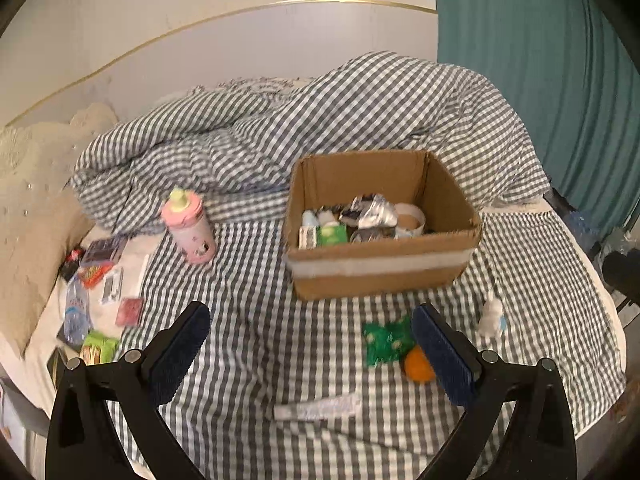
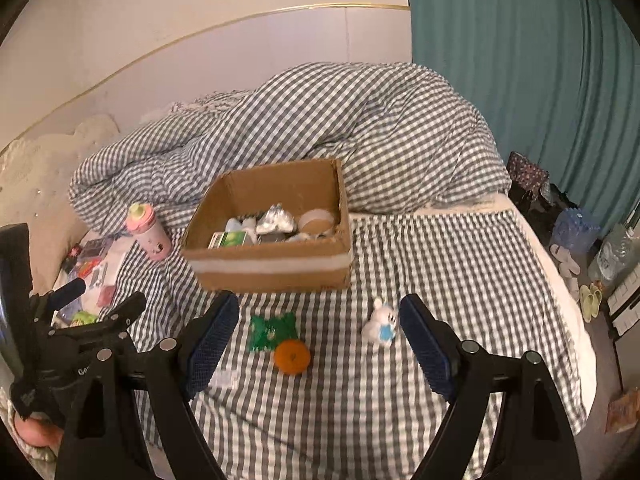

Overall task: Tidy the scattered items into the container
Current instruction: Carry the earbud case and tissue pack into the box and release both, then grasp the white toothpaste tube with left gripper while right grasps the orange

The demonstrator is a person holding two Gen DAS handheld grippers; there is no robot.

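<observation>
Nearby: orange, green pkt, bear toy before box; both tools agape, empty.

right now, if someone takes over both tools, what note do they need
Left tool: open, holding nothing. Right tool: open, holding nothing.
Brown cardboard box on the checked bed already holds several packets and a tape roll.
Left out, in front of the box: green foil packet, orange round fruit, small white bear toy, white tube.
Left of the box: pink bottle and a pile of packets.
</observation>
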